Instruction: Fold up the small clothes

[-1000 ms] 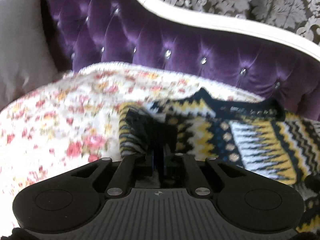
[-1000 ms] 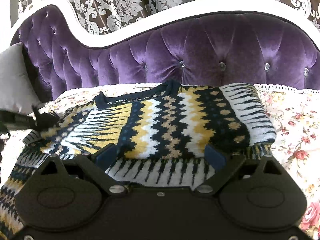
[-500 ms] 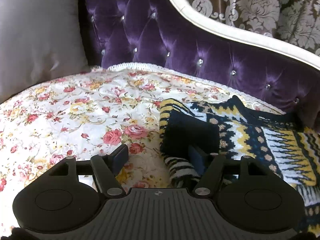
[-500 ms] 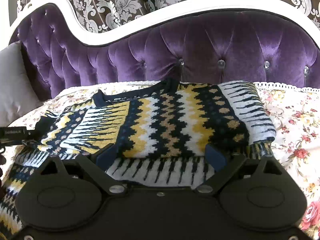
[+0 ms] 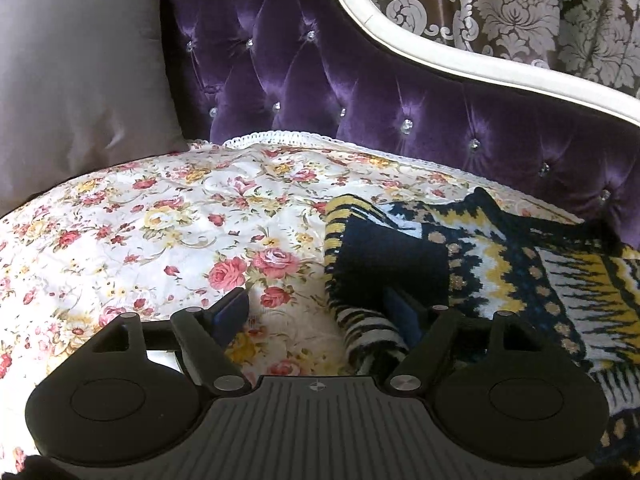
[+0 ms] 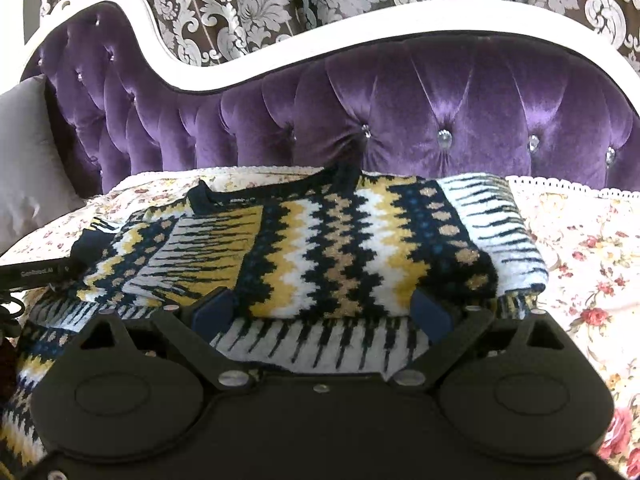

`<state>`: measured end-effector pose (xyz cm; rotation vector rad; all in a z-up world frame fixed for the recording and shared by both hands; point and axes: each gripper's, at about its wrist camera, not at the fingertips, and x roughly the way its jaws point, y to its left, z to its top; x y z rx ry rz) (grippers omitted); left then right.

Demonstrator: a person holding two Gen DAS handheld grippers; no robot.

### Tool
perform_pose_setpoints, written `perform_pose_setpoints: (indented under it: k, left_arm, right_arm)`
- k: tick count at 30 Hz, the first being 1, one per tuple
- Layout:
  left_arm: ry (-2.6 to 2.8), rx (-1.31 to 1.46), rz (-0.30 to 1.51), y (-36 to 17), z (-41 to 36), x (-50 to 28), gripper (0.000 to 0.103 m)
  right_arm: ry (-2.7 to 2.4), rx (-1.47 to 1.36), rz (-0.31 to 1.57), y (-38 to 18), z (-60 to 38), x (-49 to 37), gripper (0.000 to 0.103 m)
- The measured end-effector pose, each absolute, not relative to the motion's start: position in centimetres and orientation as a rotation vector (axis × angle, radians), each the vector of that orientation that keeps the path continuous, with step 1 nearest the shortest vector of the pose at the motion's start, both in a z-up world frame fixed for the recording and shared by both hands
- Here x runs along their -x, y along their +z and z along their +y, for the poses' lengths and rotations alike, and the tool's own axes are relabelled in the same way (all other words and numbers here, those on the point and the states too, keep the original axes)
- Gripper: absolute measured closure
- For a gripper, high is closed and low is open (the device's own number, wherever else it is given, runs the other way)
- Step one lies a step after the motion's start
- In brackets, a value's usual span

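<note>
The knitted sweater [image 6: 352,248], zigzagged in navy, yellow and white, lies on the flowered bedspread [image 5: 168,232] of the bed, its neckline toward the far purple tufted headboard [image 6: 400,112]. Its right side is already turned in over the body, giving a thick folded edge at the right. On the left, a sleeve with a dark cuff [image 5: 384,256] lies laid across the body. The near hem and a patterned part at the near left are not yet tucked, so by my judgement the side folds are roughly done and the fold from hem to neck is left.

The left claw [image 5: 320,312] is opening: its left pad hangs over bare bedspread, its right pad stands beside the sleeve, and nothing is pinched. The right claw [image 6: 320,312] stands wide apart over the near hem, its pads either side of the cloth, gripping nothing. A grey pillow [image 5: 76,80] leans at the far left.
</note>
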<state>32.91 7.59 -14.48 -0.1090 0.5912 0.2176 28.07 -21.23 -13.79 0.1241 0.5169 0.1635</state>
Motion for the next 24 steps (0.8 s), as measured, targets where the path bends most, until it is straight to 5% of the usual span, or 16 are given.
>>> perform_pose_setpoints:
  k: [13,24]
  left_arm:
    - [0.219,0.097,0.59,-14.6,7.5,-32.9,0.026]
    - [0.218,0.1,0.59,-14.5,7.5,-32.9,0.026]
  right_arm:
    - [0.116,-0.014,0.436,-8.8,-20.3,-32.1,0.004]
    - [0.021,0.005,0.642,-14.4,-21.3,-37.0,0.001]
